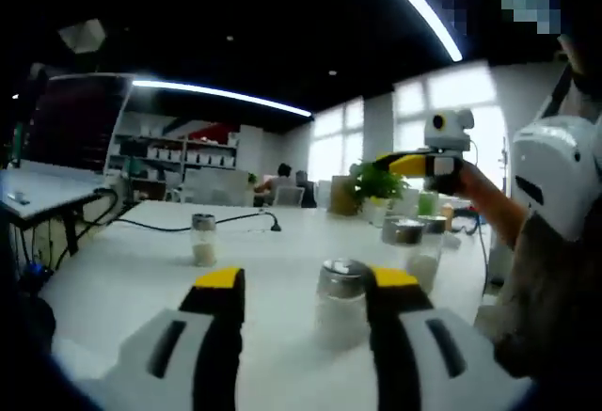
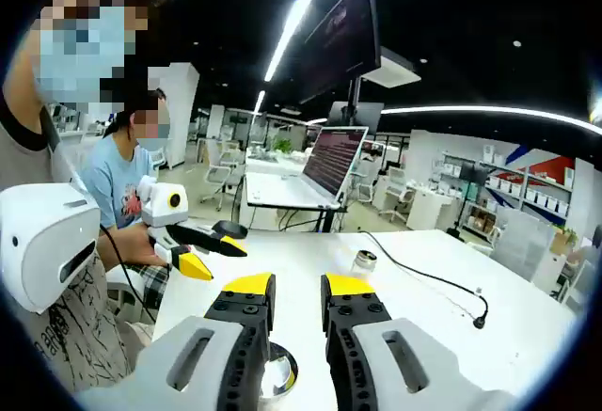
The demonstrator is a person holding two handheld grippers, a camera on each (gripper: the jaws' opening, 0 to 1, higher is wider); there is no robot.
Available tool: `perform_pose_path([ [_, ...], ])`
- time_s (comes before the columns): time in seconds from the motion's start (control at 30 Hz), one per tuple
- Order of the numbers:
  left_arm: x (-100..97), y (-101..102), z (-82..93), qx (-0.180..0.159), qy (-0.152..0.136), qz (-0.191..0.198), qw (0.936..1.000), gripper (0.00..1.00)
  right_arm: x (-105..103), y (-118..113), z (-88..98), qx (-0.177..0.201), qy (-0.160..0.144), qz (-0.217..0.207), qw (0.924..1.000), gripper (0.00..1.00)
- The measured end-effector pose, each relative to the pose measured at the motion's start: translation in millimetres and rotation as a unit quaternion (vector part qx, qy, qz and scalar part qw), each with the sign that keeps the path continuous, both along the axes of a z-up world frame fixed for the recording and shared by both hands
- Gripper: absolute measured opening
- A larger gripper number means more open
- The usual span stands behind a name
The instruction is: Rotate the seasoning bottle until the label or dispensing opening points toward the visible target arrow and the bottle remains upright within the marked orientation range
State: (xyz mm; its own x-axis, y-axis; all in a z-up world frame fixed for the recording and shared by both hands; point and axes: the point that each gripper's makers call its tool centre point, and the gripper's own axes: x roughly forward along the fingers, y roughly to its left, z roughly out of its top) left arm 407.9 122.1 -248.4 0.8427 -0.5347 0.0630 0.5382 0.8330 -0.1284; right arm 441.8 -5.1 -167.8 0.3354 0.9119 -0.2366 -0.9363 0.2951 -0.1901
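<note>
Three small clear-glass seasoning bottles with metal shaker caps stand upright on the white tabletop [image 1: 141, 270]. The nearest seasoning bottle [image 1: 340, 303] sits mid-tabletop, toward the near edge, pale powder inside. Likely light, rigid, smooth glass that could slip or tip if pushed high; best taken low on the body below the cap, jaws on opposite sides, then twisted about its upright axis. No target arrow can be made out.

The left hand-held gripper [image 1: 306, 284] is spread wide, grasping nothing; the bottle stands between its yellow-tipped jaws, close against the right-side jaw, contact unclear. The right hand-held gripper [image 2: 297, 289] has jaws nearly together, a narrow gap showing, nothing between them; a metal shaker cap [image 2: 275, 373] shows just below its jaws, apparently not gripped.
</note>
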Motion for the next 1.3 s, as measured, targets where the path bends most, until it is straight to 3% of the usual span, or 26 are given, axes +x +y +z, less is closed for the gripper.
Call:
perform_pose_path([
  [0.07,0.4,5,-1.3,0.001,0.000,0.004,1.0000,0.54,4,11,-2.3,-0.006,0.012,0.004,0.9999,0.22],
  [0.17,-0.6,17,-2.0,0.014,-0.008,0.014,0.9998,0.51,-6,25,-19.6,-0.064,0.025,0.047,0.9965,0.23],
  [0.3,-1.1,31,2.3,-0.024,-0.021,0.024,0.9992,0.50,-17,41,-47.2,-0.134,0.044,0.087,0.9862,0.23],
  [0.37,-4.4,35,1.6,-0.029,-0.024,0.021,0.9991,0.50,-22,48,-56.7,-0.165,0.037,0.102,0.9803,0.23],
  [0.5,-6.3,43,-5.9,-0.019,-0.016,0.027,0.9993,0.50,-23,56,-64.4,-0.191,0.039,0.107,0.9750,0.31],
  [0.63,-13.1,50,-12.1,-0.024,-0.008,0.027,0.9993,0.50,-16,59,-70.8,-0.207,0.049,0.107,0.9712,0.30],
  [0.73,-18.9,56,-8.6,-0.038,-0.017,0.024,0.9989,0.50,-17,53,-87.4,-0.252,0.063,0.120,0.9581,0.32],
  [0.87,-21.2,68,-5.5,-0.054,-0.018,0.033,0.9978,0.50,-15,54,-92.7,-0.259,0.081,0.125,0.9543,0.34],
  [1.03,-18.6,77,-9.4,-0.054,-0.010,0.049,0.9973,0.50,-22,56,-96.1,-0.261,0.105,0.148,0.9482,0.26],
  [1.3,-18.9,72,-12.9,-0.043,-0.002,0.041,0.9982,0.50,-24,55,-99.2,-0.271,0.113,0.152,0.9436,0.29],
])
